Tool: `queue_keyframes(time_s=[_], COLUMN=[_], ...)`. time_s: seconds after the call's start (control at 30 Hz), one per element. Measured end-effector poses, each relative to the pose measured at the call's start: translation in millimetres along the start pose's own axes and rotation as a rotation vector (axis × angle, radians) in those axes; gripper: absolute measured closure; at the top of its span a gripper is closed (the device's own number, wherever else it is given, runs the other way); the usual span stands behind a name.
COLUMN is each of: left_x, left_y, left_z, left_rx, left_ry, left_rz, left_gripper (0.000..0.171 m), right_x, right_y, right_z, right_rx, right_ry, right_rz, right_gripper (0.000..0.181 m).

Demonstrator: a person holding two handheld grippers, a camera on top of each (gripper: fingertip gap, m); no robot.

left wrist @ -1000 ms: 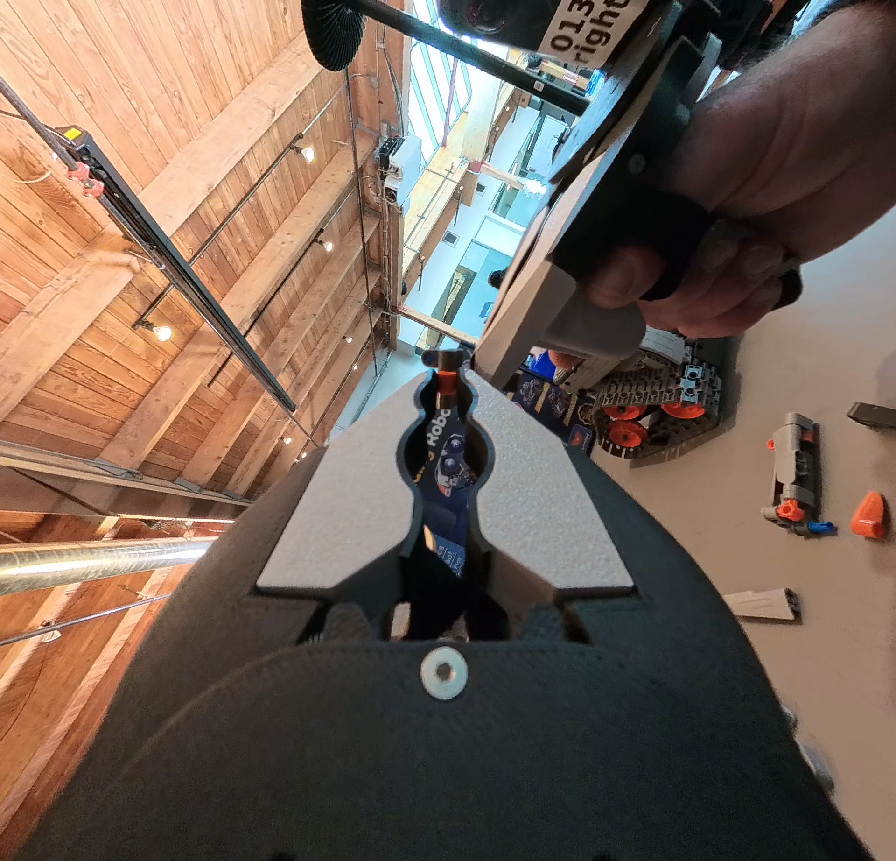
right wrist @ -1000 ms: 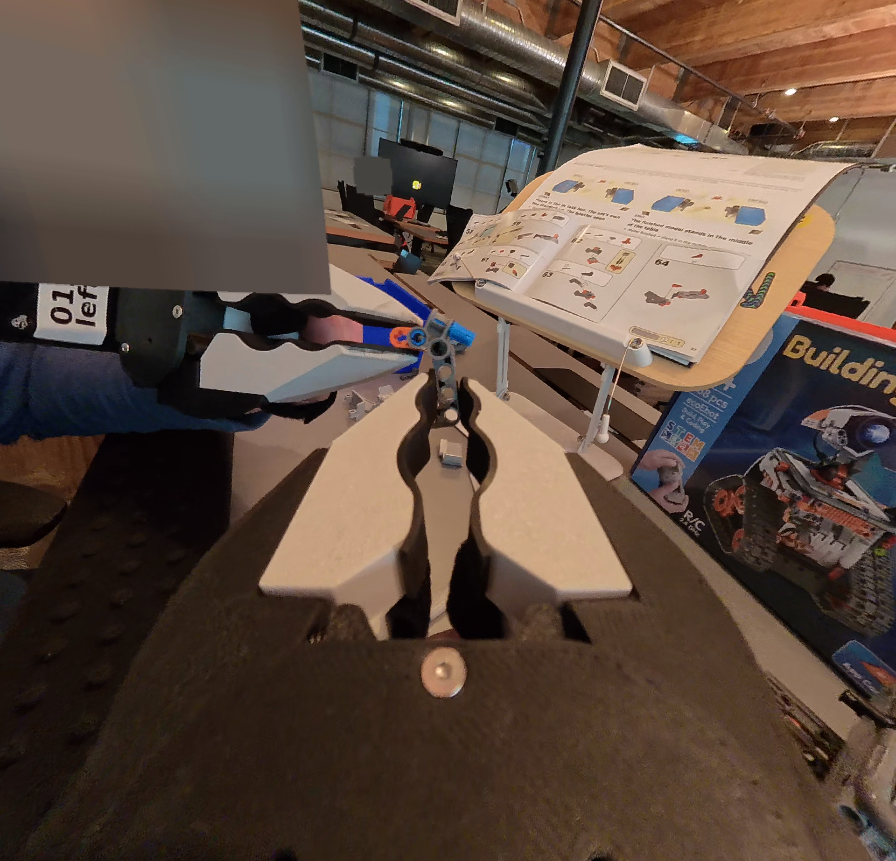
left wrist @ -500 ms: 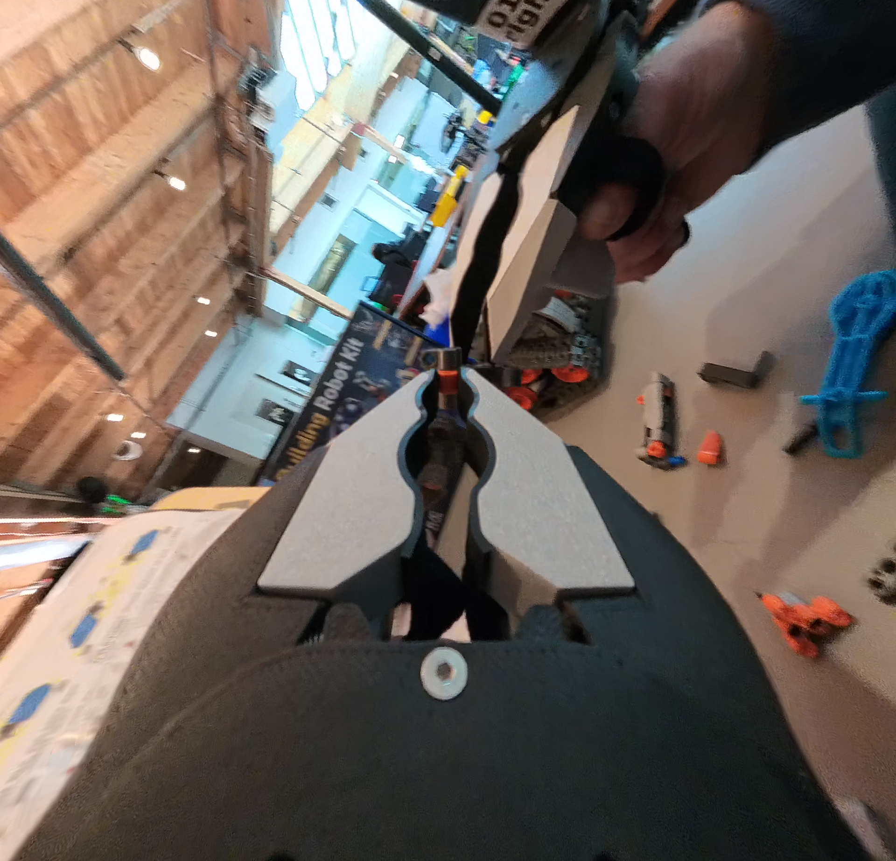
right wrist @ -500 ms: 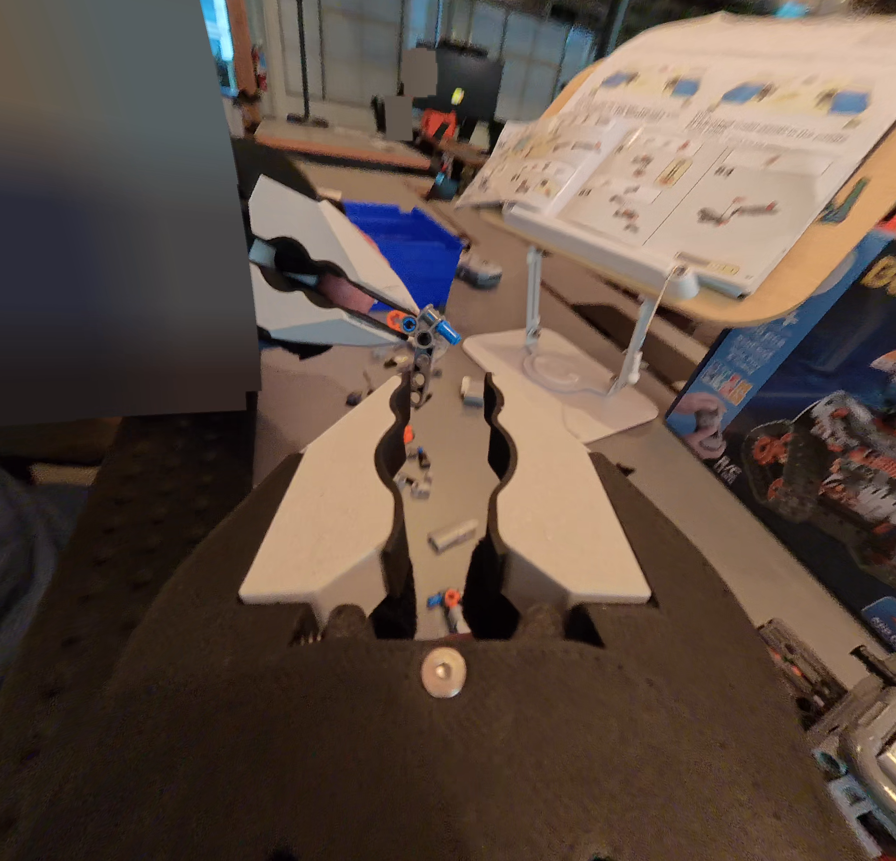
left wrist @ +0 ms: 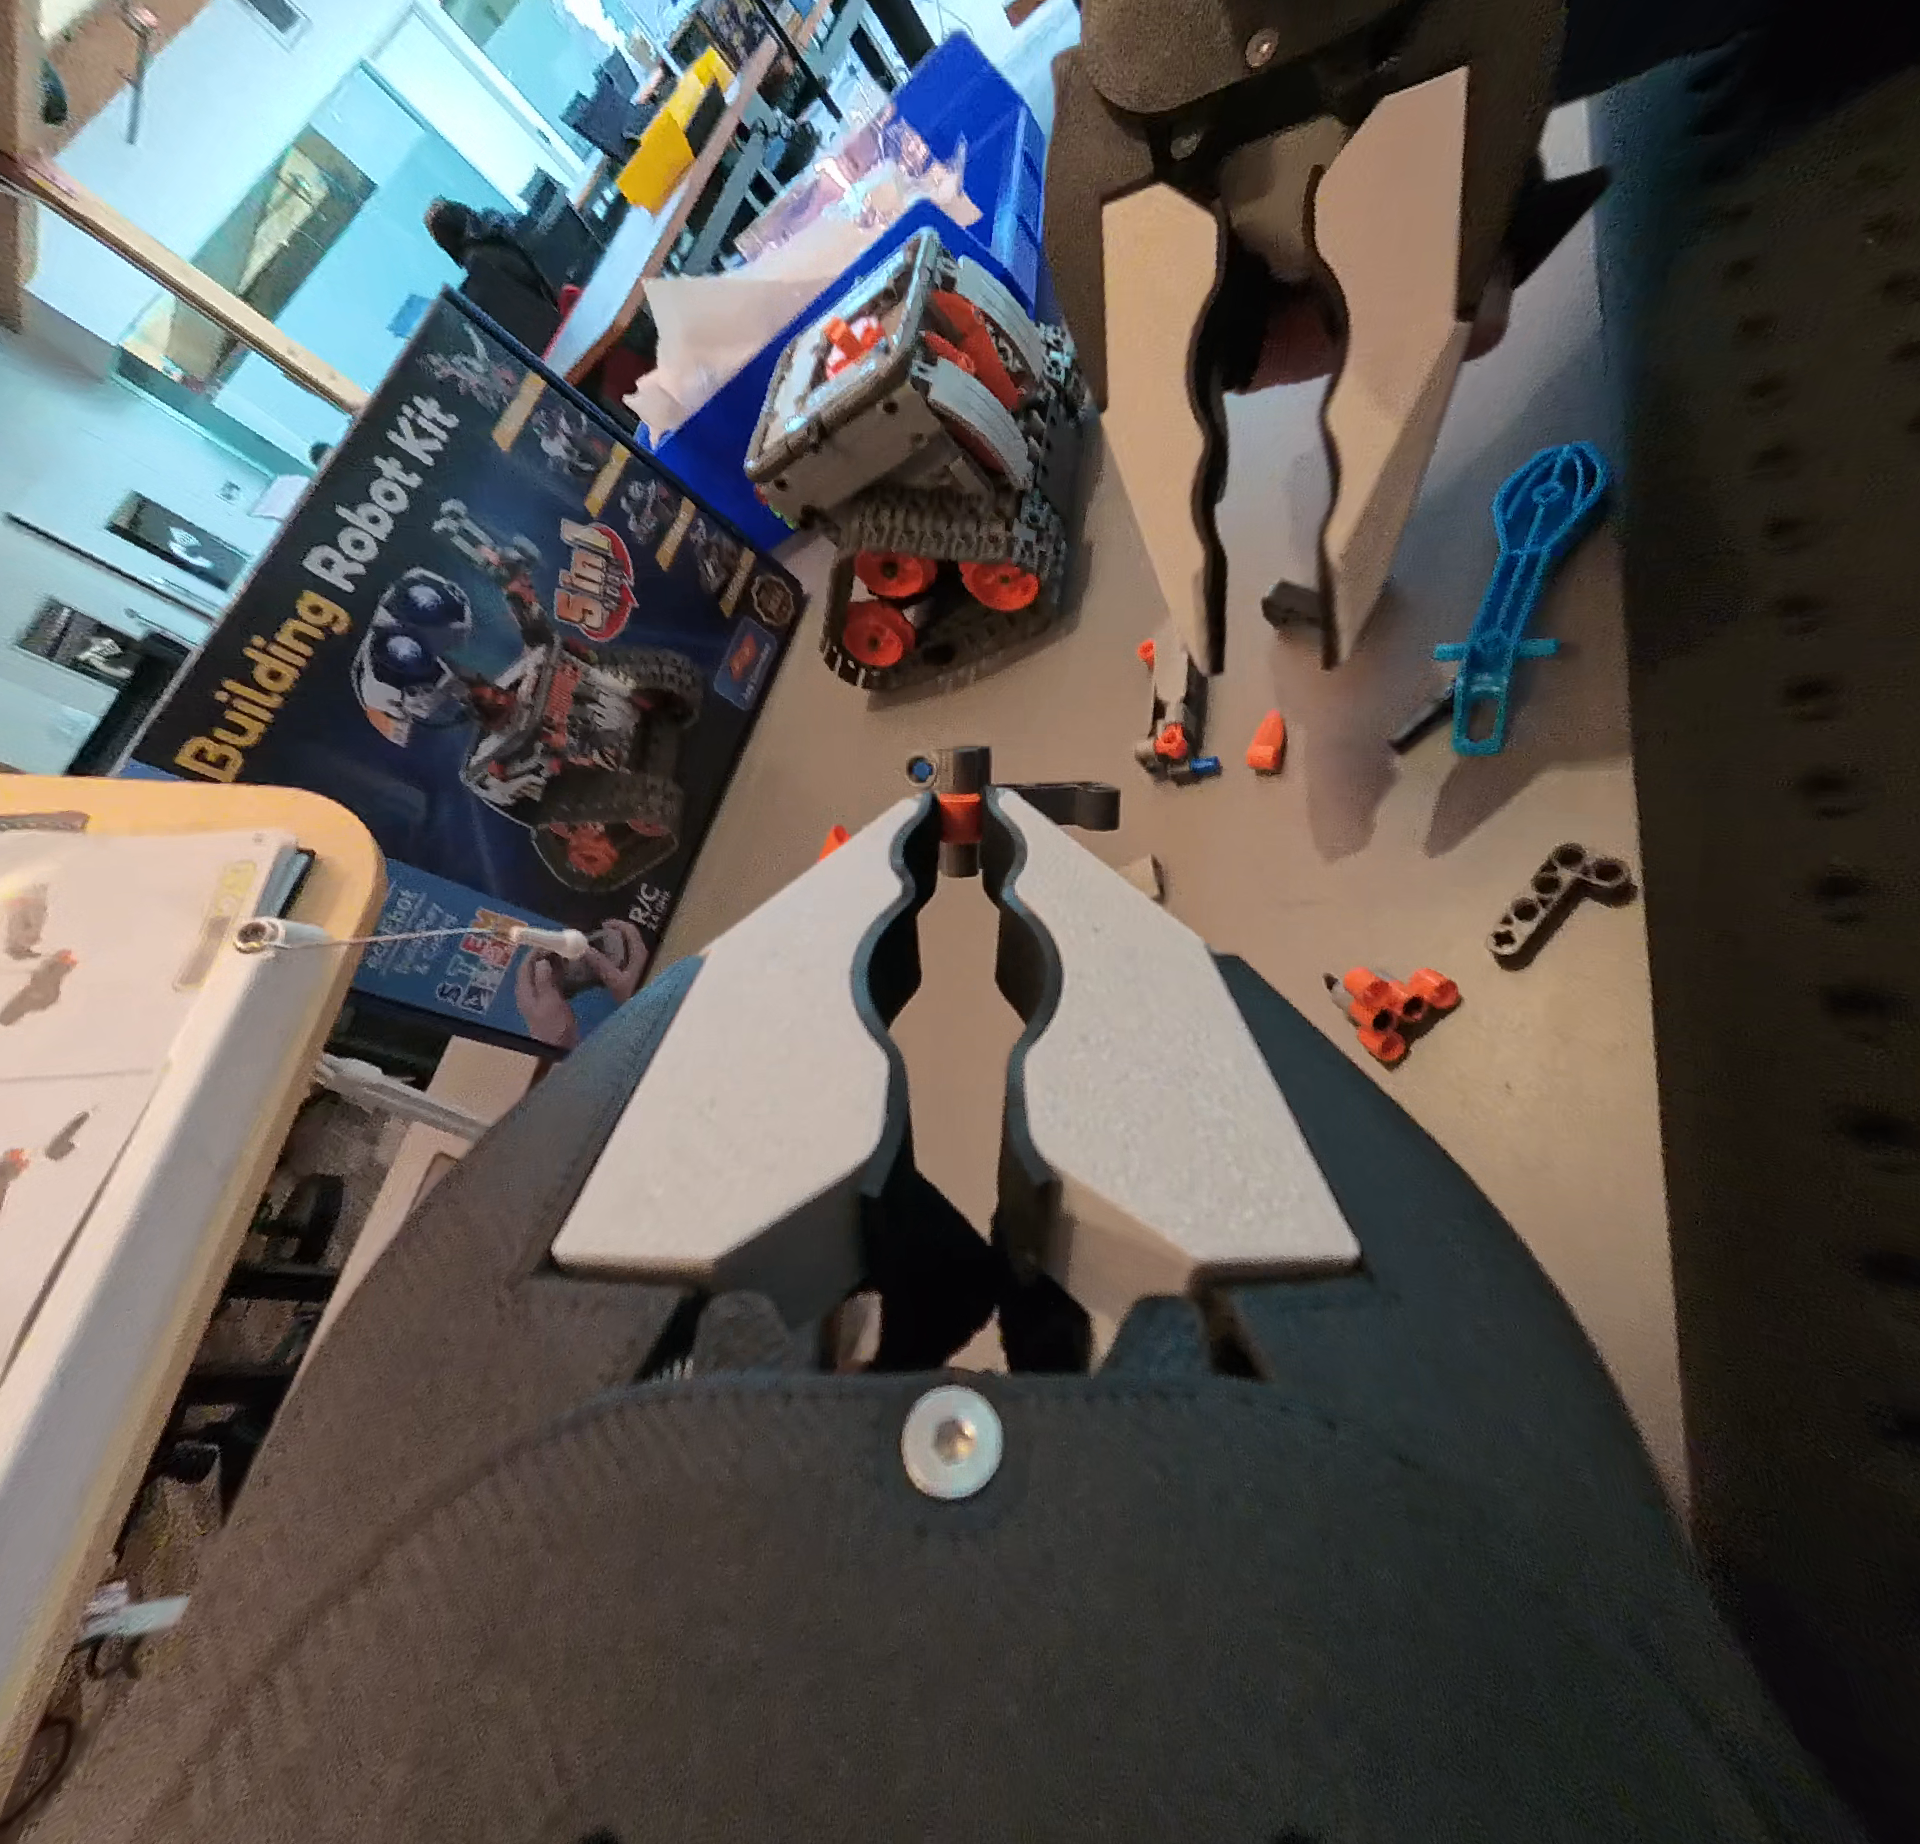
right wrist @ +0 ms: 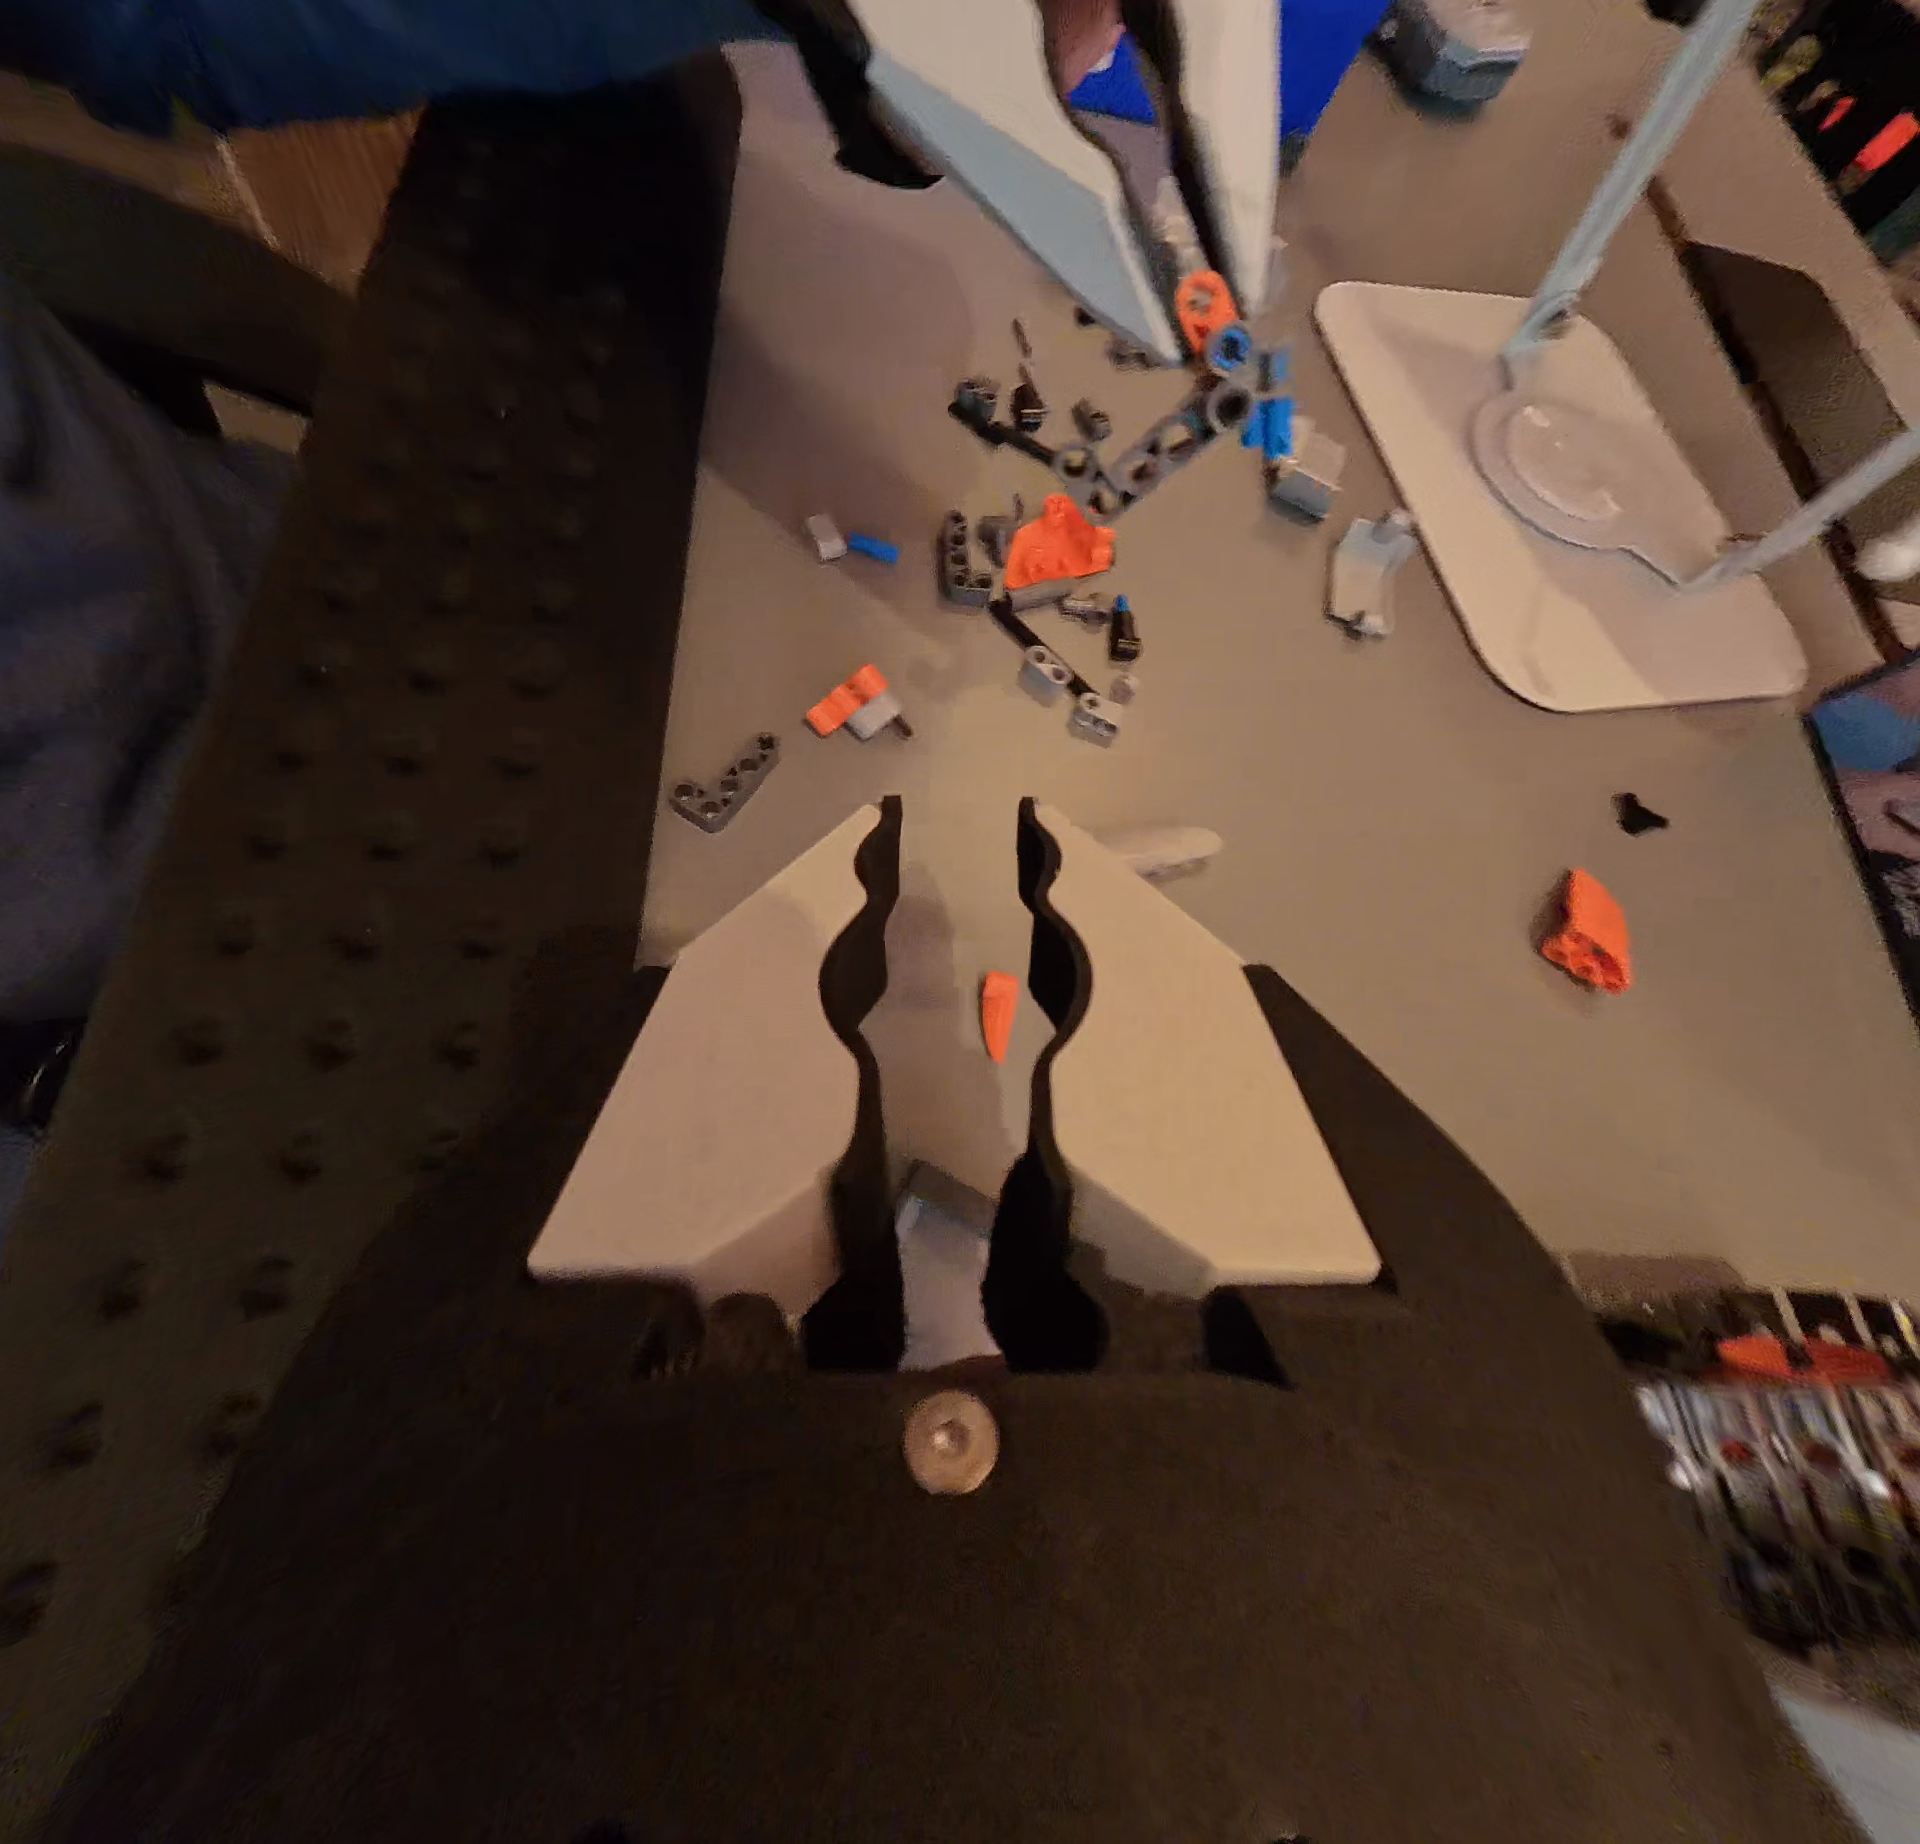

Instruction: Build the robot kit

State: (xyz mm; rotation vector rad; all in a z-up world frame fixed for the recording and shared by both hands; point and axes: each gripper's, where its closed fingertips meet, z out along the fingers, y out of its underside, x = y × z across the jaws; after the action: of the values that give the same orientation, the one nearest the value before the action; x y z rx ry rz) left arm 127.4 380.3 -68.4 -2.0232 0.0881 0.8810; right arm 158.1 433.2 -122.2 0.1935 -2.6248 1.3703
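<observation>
Two grippers work over the bench: my left gripper is clamped on a small part cluster, held above the bench middle. My right gripper is parted and empty above an orange wedge. Loose parts litter the middle, while a tracked model and kit box stand at one edge, with workshop benches beyond.

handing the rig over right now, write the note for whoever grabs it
Left claw: shut on a small orange, grey and blue assembly with a dark beam sticking out sideways.
Right claw: open and empty above the table; an orange wedge lies below, between its fingers.
Loose parts pile: ahead of the right claw, beside the white stand base.
Tracked model: stands next to the kit box.
</observation>
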Motion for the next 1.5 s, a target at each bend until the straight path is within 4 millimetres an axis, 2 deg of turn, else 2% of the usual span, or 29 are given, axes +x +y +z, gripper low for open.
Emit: queue_keyframes(time_s=[0.13, 0.27, 0.33, 0.5, 0.57, 0.63, 0.8, 0.93, 1.03, 1.1, 1.23, 1.4, 1.5], left_x=[8, 9, 16, 29, 32, 34, 44, 64, 81, 87, 83, 67, 72], left_y=[12, 16, 18, 38, 42, 45, 46, 47, 50, 57, 62, 64, 64], left_z=[-3, -9, -13, -14, -13, -12, -10, -4, 3, 7, 6, -2, -1], left_rx=[-0.028, -0.026, -0.031, -0.139, -0.166, -0.175, -0.173, -0.158, -0.161, -0.189, -0.216, -0.273, -0.305], left_ry=[0.031, 0.051, 0.091, 0.142, 0.155, 0.167, 0.217, 0.316, 0.393, 0.414, 0.398, 0.325, 0.33], left_rz=[-0.019, -0.031, -0.015, 0.044, 0.056, 0.056, 0.061, 0.087, 0.116, 0.138, 0.111, 0.04, 0.012], left_gripper=[0.166, 0.166, 0.166, 0.166, 0.166, 0.166, 0.166, 0.166, 0.165, 0.165, 0.164, 0.153, 0.149], right_x=[-15, -18, -21, -26, -27, -27, -21, -23, -19, -17, -17, -15, -11], right_y=[-3, -4, -3, 0, 4, 5, 14, 26, 27, 29, 32, 35, 33], right_z=[27, 49, 59, 77, 81, 82, 72, 55, 52, 51, 45, 43, 41], right_rx=[-0.055, -0.104, -0.117, -0.144, -0.169, -0.167, -0.183, -0.214, -0.219, -0.233, -0.235, -0.226, -0.214], right_ry=[-0.068, -0.121, -0.189, -0.294, -0.311, -0.313, -0.301, -0.365, -0.365, -0.346, -0.325, -0.304, -0.281], right_rz=[-0.074, -0.158, -0.139, -0.164, -0.192, -0.197, -0.195, -0.144, -0.115, -0.136, -0.146, -0.155, -0.153], right_gripper=[0.156, 0.154, 0.151, 0.156, 0.169, 0.175, 0.176, 0.175, 0.155, 0.154, 0.153, 0.153, 0.153])
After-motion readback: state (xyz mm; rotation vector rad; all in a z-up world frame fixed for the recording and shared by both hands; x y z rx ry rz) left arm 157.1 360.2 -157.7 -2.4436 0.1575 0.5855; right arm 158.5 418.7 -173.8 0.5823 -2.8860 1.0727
